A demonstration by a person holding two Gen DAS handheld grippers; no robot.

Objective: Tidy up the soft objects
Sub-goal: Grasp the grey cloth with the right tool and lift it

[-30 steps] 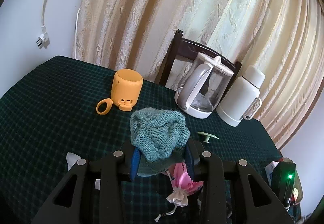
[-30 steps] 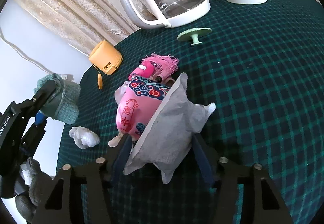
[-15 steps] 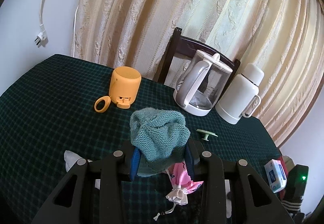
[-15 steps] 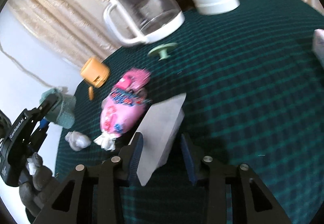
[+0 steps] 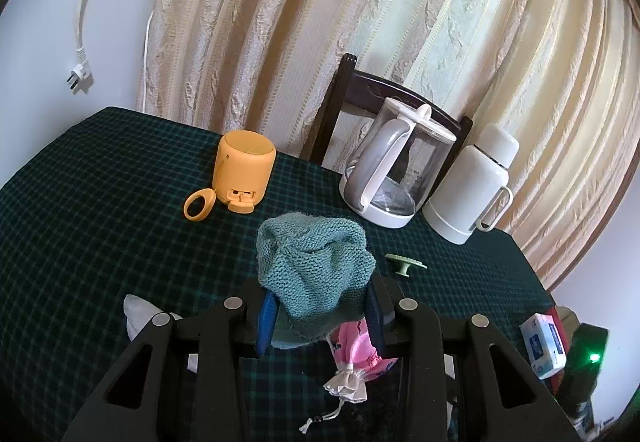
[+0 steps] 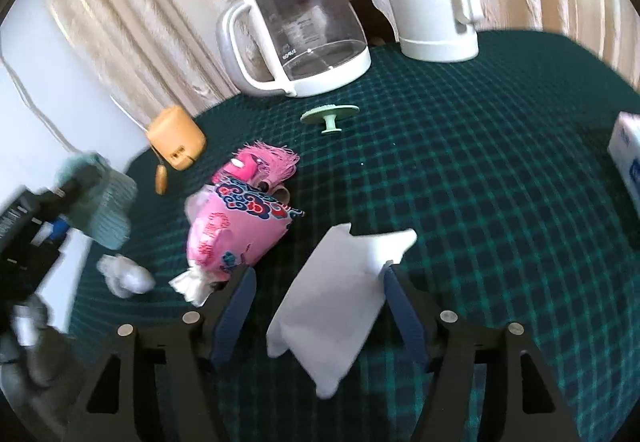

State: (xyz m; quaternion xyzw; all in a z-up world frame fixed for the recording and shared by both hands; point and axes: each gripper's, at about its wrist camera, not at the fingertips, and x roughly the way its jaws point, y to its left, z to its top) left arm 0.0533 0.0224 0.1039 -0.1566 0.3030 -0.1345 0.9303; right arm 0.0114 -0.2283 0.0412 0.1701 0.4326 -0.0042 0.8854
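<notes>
Knit teal hat point(image 5: 314, 266) is clamped in left gripper point(image 5: 320, 312); soft, light. Right gripper point(image 6: 316, 306) jaws just opened around white pouch point(image 6: 340, 298), pads clear. Limp, light: regrip mid-body.

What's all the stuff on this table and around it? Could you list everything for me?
knitted piece: 1, teal, held in left gripper
pink pouch: 1, pink patterned, table middle
white packet: 1, white, lying between right fingers
crumpled tissue: 1, white, left of pouch
speaker: 1, orange, far left
glass kettle: 1, clear and white, at the back
thermos: 1, white, beside kettle
small knob: 1, pale green, before kettle
box: 1, white and blue, right edge
tablecloth: 1, dark green check
left gripper: 1, black, clamped
right gripper: 1, black, just opening
</notes>
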